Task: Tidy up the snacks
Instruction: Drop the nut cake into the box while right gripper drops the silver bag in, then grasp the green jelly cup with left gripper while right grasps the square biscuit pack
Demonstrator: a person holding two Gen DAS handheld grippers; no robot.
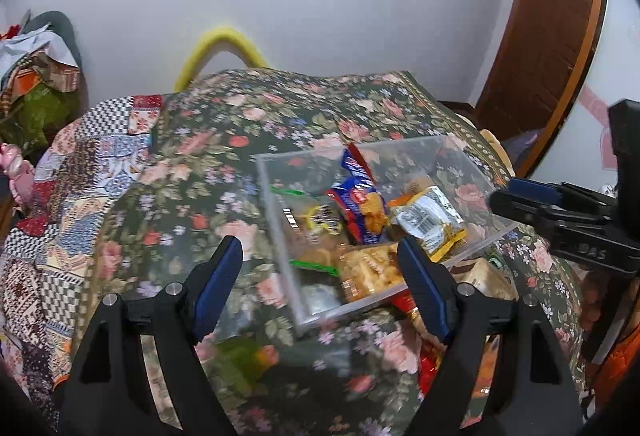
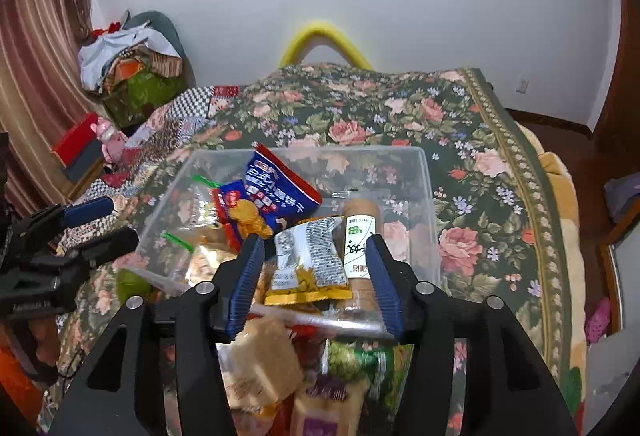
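A clear plastic box sits on the flowered bedspread and holds several snack packs: a blue biscuit pack, a silver and yellow pack, and a brown roll with a white label. My left gripper is open and empty over the box's near left corner. My right gripper is open and empty above the box's near edge. Loose snacks lie in a pile in front of the box.
The flowered bedspread covers the bed. A patchwork quilt lies at its left. A heap of clothes stands by the wall. A yellow foam arch rises behind the bed. A wooden door is at the right.
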